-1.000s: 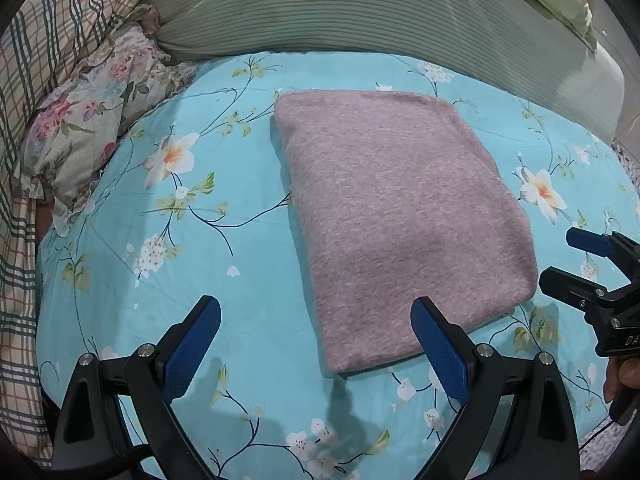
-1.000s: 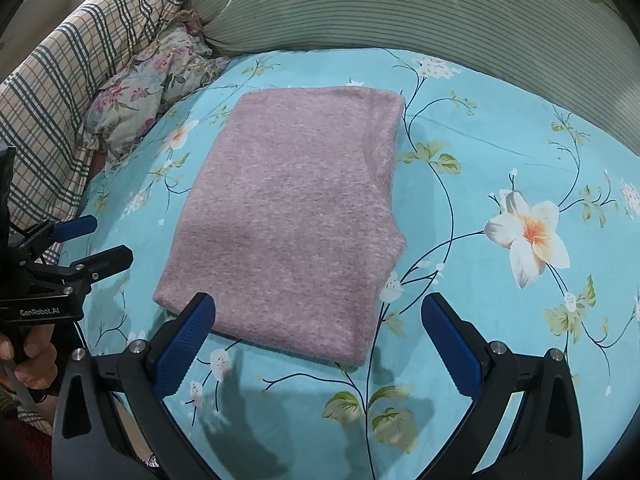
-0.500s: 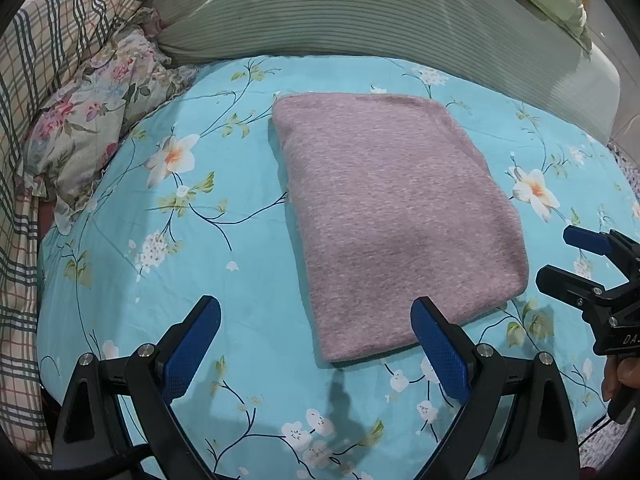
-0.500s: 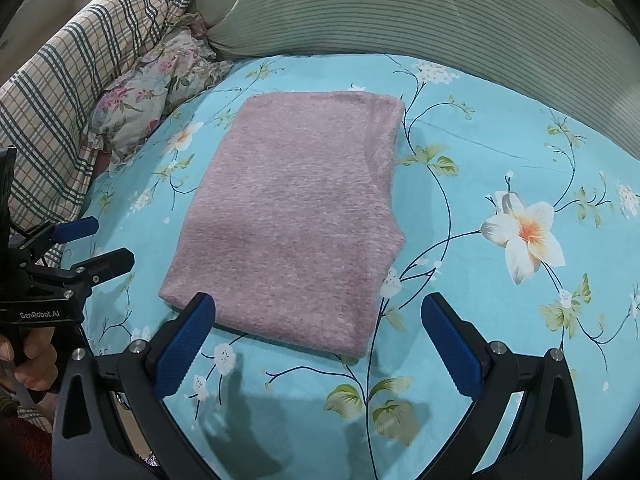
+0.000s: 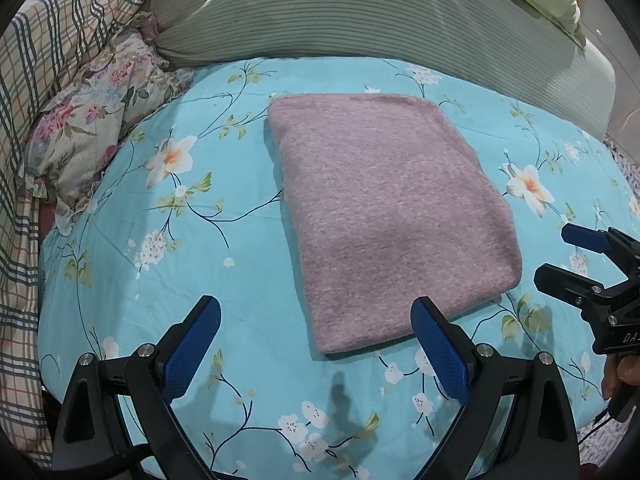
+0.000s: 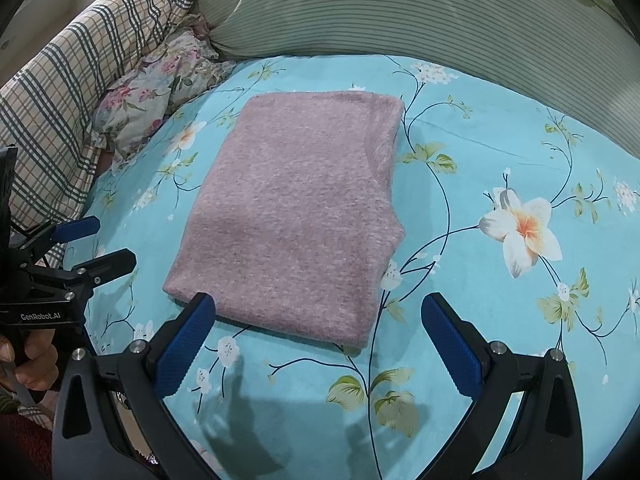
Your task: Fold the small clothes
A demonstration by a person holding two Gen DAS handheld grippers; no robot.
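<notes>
On the bed, the folded pink garment (image 5: 388, 220) lay flat on the turquoise floral sheet (image 5: 168, 264), roughly central, as a neat rectangle with its thick folded edges showing along the right side in the right wrist view (image 6: 296, 216).

Left gripper (image 5: 316, 344): jaws wide apart, holding nothing, hovering over the sheet just near of the garment's near edge. Its right blue pad overlapped the garment's near right corner in view; contact could not be judged. Right gripper (image 6: 320, 340): jaws also wide, empty, with the left pad over the garment's near left corner in view and the right pad above bare sheet. Each gripper appeared at the edge of the other's view, right gripper (image 5: 596, 280) at the far right, left gripper (image 6: 68, 264) at the far left, both apart from the cloth.

Compared with the frames a second earlier: garment shape and position on the sheet unchanged; jaw opening unchanged on both sides. The garment sat slightly farther up in both views, consistent with both grippers having drawn back a little toward the near side.

Background: striped green pillow (image 5: 360, 16) along the far side, plaid blanket (image 5: 44, 64) and floral pillow (image 5: 92, 128) at the left.
</notes>
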